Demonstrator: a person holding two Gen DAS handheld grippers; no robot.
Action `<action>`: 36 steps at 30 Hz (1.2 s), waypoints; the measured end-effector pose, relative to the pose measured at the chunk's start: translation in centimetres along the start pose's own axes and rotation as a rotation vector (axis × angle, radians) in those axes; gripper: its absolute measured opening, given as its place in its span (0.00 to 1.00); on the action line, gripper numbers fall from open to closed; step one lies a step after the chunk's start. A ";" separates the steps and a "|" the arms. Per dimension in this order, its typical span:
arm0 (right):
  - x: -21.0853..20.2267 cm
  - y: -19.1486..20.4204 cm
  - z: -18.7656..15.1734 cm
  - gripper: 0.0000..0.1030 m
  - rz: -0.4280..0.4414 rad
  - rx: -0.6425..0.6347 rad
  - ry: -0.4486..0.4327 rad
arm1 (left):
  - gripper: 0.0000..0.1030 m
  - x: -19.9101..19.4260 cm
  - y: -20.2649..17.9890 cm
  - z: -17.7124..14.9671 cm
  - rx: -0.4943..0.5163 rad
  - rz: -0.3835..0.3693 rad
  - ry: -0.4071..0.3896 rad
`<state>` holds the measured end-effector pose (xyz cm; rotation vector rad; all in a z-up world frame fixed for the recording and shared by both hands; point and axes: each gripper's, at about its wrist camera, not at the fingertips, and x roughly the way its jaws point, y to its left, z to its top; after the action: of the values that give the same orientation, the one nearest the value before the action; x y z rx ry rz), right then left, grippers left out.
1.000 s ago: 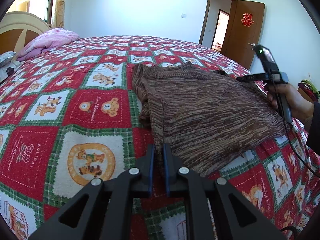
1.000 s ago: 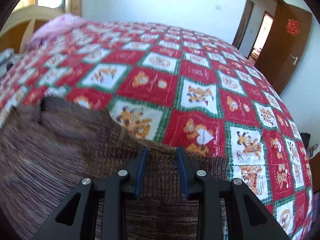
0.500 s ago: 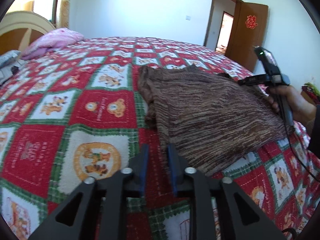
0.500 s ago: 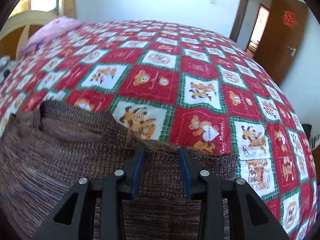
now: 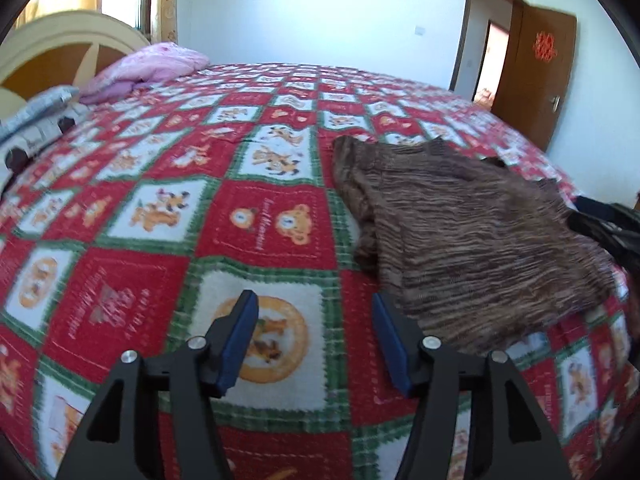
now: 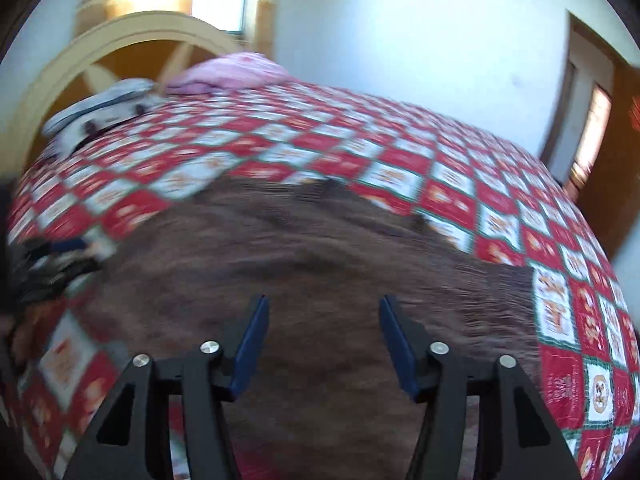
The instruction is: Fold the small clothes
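Note:
A brown striped knit garment (image 5: 460,224) lies folded on the red and green patchwork bedspread (image 5: 248,220). My left gripper (image 5: 314,304) is open and empty, hovering over the bedspread just left of the garment's near corner. My right gripper (image 6: 322,308) is open and empty above the garment (image 6: 320,256), which fills the middle of the blurred right wrist view. The right gripper also shows as a dark shape at the garment's right edge in the left wrist view (image 5: 604,228).
A pink quilt (image 5: 144,68) and grey folded clothes (image 5: 36,116) lie by the cream headboard (image 5: 68,44) at the far left. A brown door (image 5: 536,76) stands open at the back right. The left gripper shows dimly in the right wrist view (image 6: 52,264).
Both grippers have opened and let go of the garment. The left one pulled back to the left off the garment's corner. The right one swung up and back over the cloth.

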<state>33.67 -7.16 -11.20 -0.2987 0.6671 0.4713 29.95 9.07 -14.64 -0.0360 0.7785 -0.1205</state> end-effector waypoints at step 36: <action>4.1 17.5 -1.9 0.59 0.011 -0.411 -0.055 | 0.80 7.0 1.0 8.0 -0.053 -0.254 0.052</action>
<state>26.57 8.34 -17.29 -0.6675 0.5145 0.6245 40.59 9.16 -13.91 -0.1828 0.8269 -0.3430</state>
